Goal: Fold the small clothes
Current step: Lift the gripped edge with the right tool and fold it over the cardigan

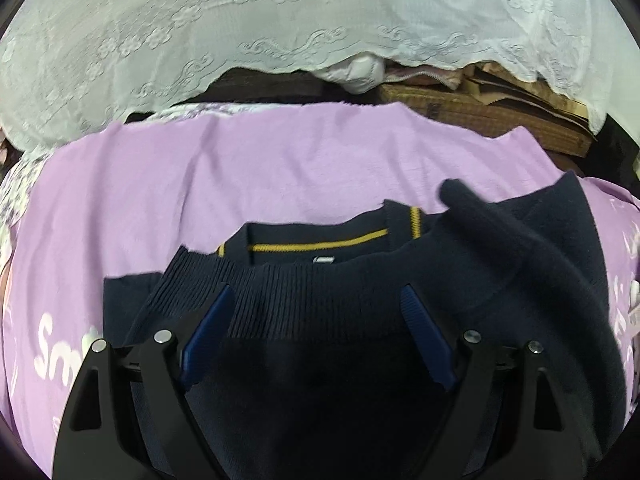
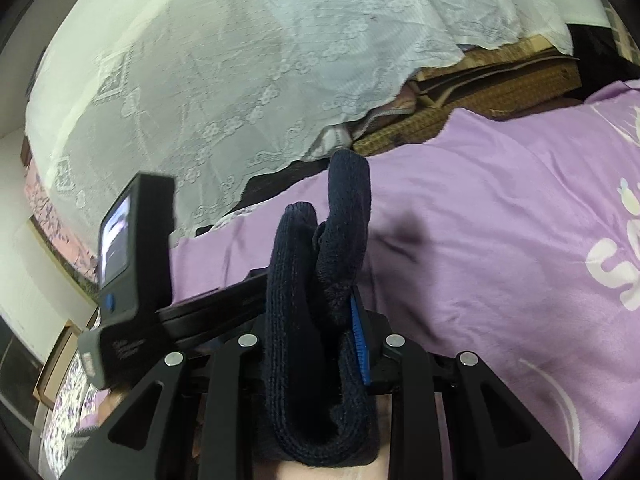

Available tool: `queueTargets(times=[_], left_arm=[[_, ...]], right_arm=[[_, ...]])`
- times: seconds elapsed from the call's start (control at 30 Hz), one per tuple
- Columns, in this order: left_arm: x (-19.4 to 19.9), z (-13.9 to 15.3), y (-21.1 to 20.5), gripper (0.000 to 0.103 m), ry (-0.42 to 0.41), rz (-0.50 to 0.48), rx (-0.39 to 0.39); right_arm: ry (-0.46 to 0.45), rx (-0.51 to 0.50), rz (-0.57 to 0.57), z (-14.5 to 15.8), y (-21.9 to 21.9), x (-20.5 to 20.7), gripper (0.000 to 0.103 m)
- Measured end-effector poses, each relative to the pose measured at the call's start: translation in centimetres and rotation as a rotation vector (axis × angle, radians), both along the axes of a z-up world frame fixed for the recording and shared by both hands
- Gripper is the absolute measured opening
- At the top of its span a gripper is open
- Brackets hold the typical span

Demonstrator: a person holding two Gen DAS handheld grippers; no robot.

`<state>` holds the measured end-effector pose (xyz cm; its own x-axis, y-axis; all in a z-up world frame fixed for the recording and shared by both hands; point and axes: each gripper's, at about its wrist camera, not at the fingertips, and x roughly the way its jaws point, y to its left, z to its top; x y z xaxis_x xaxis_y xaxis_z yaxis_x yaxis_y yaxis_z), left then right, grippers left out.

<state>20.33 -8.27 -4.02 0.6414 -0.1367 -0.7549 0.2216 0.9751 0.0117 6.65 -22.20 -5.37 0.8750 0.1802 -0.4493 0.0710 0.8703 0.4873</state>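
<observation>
A navy knit sweater (image 1: 320, 364) with a yellow-striped collar (image 1: 316, 246) lies on a purple bedsheet (image 1: 240, 168). Its ribbed hem (image 1: 312, 308) is folded up over the body. My left gripper (image 1: 316, 292) hovers just above that hem with its jaws wide apart, and the blue pads (image 1: 212, 332) press on nothing. One navy sleeve (image 1: 500, 236) rises off the sweater's right side. In the right wrist view my right gripper (image 2: 316, 304) is shut on a bunched navy sleeve (image 2: 296, 280), which sticks up between the jaws; only one blue pad (image 2: 358, 340) shows.
A white lace cloth (image 1: 280, 20) hangs behind the bed, with woven mats and cardboard (image 1: 480, 120) under its edge. The left gripper's body with its lit screen (image 2: 120, 248) is close to the left of the right gripper. The purple sheet (image 2: 500, 220) spreads out to the right.
</observation>
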Motion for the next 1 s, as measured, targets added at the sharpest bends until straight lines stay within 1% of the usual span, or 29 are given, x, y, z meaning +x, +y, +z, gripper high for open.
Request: queueTargets(times=[0.13,0.33,0.57,0.77,1.0], left_arm=[[0.0,0.7,0.3,0.083,-0.031,-0.007,0.014],[0.2,1.5,2.2,0.083,-0.042,0.012,-0.017],[0.1,2.3,4.2,0.083,-0.072,0.042,0.004],[0.0,3.4,7.3,0.083,-0.088,0.091,-0.021],[-0.1,4.4,12.0,0.082,-0.101,0.166,-0.049]], right_arm=[[-0.011,-0.035,0.021,0.8,1.2,-0.2,0.026],[-0.019,-0.065,0.057,1.6,3.0,-0.1,0.026],[-0.022,-0.089,0.086,2.2,4.9,0.3,0.025],[-0.039,-0.115,0.116,3.5,7.6,0.5,0.025],[-0.055,-0.158,0.163,4.8,11.6,1.0,0.025]])
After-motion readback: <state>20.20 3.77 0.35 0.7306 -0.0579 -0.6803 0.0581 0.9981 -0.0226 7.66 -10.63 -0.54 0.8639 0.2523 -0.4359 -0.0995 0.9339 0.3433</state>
